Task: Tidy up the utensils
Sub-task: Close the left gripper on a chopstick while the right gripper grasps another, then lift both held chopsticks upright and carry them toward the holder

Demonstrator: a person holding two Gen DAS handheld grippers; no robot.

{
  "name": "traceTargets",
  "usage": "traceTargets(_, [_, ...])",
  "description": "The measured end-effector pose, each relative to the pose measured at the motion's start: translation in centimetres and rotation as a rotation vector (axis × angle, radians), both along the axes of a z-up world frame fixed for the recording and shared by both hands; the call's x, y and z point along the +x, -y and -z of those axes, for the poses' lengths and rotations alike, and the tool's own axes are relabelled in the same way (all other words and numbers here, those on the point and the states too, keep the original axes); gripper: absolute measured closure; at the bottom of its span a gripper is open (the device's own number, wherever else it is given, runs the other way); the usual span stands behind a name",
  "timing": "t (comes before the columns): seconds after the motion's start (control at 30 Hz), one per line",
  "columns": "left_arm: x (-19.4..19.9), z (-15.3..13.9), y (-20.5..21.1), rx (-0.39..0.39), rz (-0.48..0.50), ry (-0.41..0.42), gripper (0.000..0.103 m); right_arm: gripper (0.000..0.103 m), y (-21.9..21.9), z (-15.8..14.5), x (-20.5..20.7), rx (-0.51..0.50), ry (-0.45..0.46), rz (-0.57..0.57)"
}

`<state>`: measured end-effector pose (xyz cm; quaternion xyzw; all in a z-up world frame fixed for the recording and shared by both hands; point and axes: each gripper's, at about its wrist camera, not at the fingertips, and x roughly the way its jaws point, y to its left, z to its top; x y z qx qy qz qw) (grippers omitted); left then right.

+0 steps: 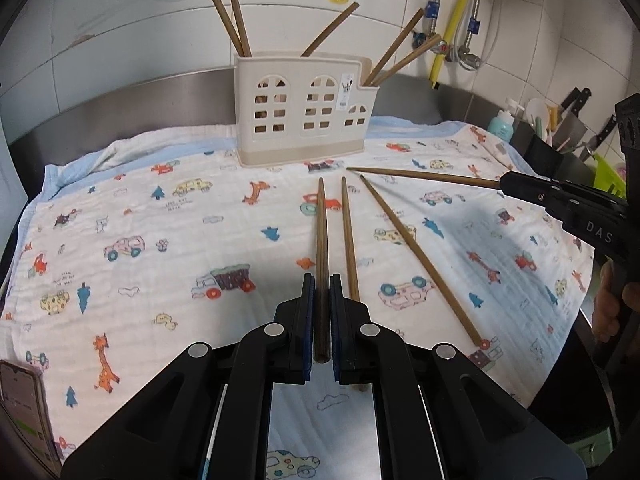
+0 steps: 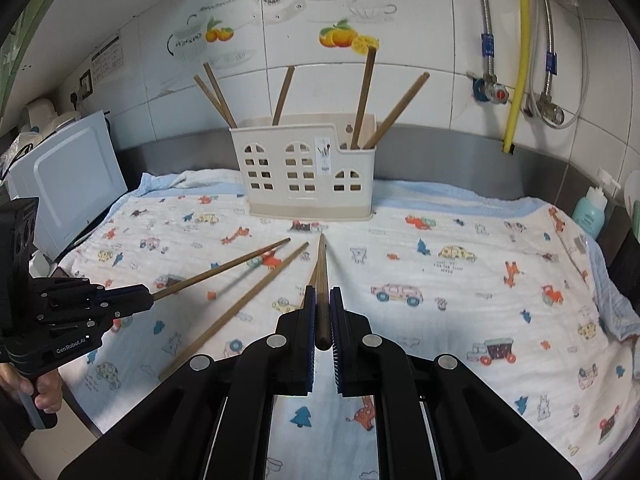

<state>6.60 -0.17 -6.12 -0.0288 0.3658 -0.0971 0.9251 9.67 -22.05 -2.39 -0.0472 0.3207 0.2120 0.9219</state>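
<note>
A cream utensil holder (image 1: pixel 304 120) (image 2: pixel 308 176) stands at the back of the patterned cloth (image 1: pixel 160 220), with several brown chopsticks upright in it. My left gripper (image 1: pixel 321 282) (image 2: pixel 147 295) is shut on one chopstick (image 1: pixel 321 232) (image 2: pixel 224 270), which points toward the holder and hangs above the cloth. My right gripper (image 2: pixel 322 292) (image 1: pixel 505 183) is shut on a second chopstick (image 2: pixel 322 272) (image 1: pixel 420 175), also lifted. Two loose chopsticks lie on the cloth between them: one (image 1: pixel 349 236) close beside the left gripper, the other (image 1: pixel 420 260) slanting to the right.
A phone (image 1: pixel 24 412) leans at the cloth's near left corner. A white appliance (image 2: pixel 68 184) stands to the left, a teal bottle (image 2: pixel 590 210) and knives (image 1: pixel 576 112) to the right. Steel backsplash, tiled wall and pipes (image 2: pixel 520 60) lie behind the holder.
</note>
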Motion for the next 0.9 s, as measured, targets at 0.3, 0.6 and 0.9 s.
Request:
traceTargets(0.3, [0.6,-1.9,-0.4,0.018,0.008,0.056,0.097,0.096,-0.1,-1.8,0.6,0.017,0.029,-0.008])
traceTargets(0.6, [1.7,-4.1,-0.6,0.039,0.009,0.122,0.097,0.096,-0.8,-4.2,1.5,0.03,0.079,-0.022])
traceTargets(0.9, [3.0,-5.5,-0.5,0.007,0.022,0.193,0.097,0.096,-1.4,-5.7,2.9,0.052,0.096,-0.031])
